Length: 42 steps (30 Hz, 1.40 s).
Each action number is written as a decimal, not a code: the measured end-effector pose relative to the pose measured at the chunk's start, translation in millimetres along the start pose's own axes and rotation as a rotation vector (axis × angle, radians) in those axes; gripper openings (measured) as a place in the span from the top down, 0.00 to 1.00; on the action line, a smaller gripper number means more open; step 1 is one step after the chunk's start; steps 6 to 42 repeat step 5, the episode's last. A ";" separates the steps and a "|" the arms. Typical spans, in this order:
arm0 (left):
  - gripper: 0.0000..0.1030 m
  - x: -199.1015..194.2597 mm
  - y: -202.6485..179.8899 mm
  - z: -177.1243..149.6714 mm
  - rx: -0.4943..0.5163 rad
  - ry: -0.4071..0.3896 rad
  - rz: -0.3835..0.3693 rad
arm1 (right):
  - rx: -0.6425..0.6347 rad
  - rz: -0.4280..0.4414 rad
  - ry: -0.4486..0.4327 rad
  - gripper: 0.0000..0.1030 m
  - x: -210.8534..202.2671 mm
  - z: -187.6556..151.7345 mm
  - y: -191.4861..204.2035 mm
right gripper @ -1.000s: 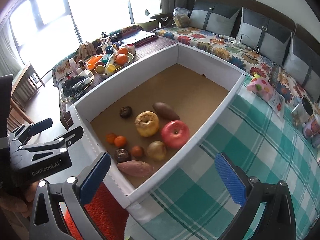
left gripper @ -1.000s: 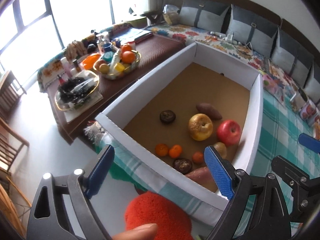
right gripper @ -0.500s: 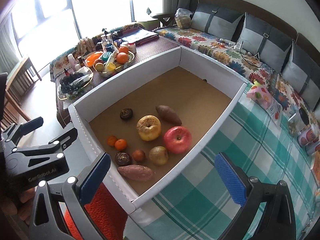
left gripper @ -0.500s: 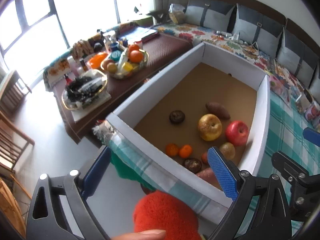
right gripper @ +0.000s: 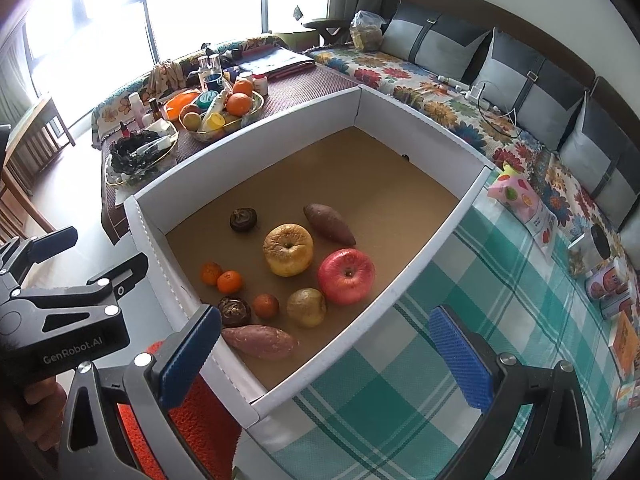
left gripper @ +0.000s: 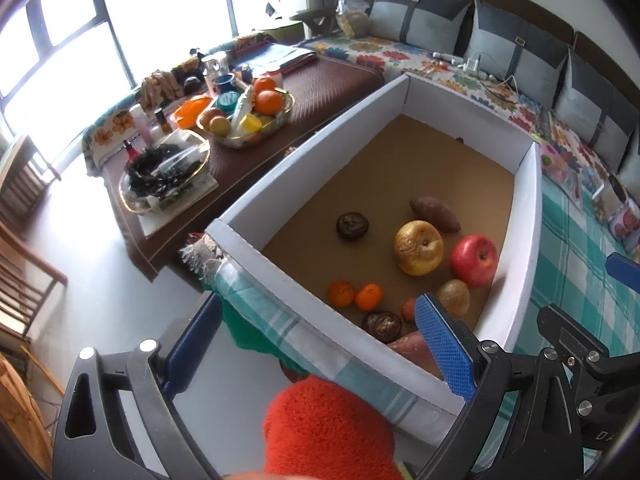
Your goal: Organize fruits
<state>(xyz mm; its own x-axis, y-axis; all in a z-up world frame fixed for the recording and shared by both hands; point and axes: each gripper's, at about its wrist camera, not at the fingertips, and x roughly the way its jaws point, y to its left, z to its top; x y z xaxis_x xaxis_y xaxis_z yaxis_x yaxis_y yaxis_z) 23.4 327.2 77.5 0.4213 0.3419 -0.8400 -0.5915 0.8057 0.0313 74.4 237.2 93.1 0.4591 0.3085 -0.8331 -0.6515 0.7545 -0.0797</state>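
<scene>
Over the last second both views have drawn back slightly from the box [right gripper: 420,240]; nothing inside has shifted, so the sorting stands as it was. The red apple [right gripper: 346,276], yellow apple [right gripper: 288,249], sweet potatoes and small oranges [right gripper: 222,278] lie clustered at its near end. The left tongs [left gripper: 320,338] and right tongs [right gripper: 324,354] hover above that corner, spread wide, holding nothing.

I see a red apple [right gripper: 346,277] and a yellow apple [right gripper: 288,249] on the brown floor of the white box [right gripper: 256,136], and a teal-and-white checked tablecloth [right gripper: 500,280].
</scene>
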 end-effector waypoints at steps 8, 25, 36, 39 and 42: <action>0.05 1.4 0.9 -1.2 -0.011 -0.007 -0.021 | 0.007 0.012 0.004 0.00 5.6 -0.9 -1.4; 0.05 1.4 0.9 -1.2 -0.011 -0.007 -0.021 | 0.007 0.012 0.004 0.00 5.6 -0.9 -1.4; 0.05 1.4 0.9 -1.2 -0.011 -0.007 -0.021 | 0.007 0.012 0.004 0.00 5.6 -0.9 -1.4; 0.05 1.4 0.9 -1.2 -0.011 -0.007 -0.021 | 0.007 0.012 0.004 0.00 5.6 -0.9 -1.4; 0.05 1.4 0.9 -1.2 -0.011 -0.007 -0.021 | 0.007 0.012 0.004 0.00 5.6 -0.9 -1.4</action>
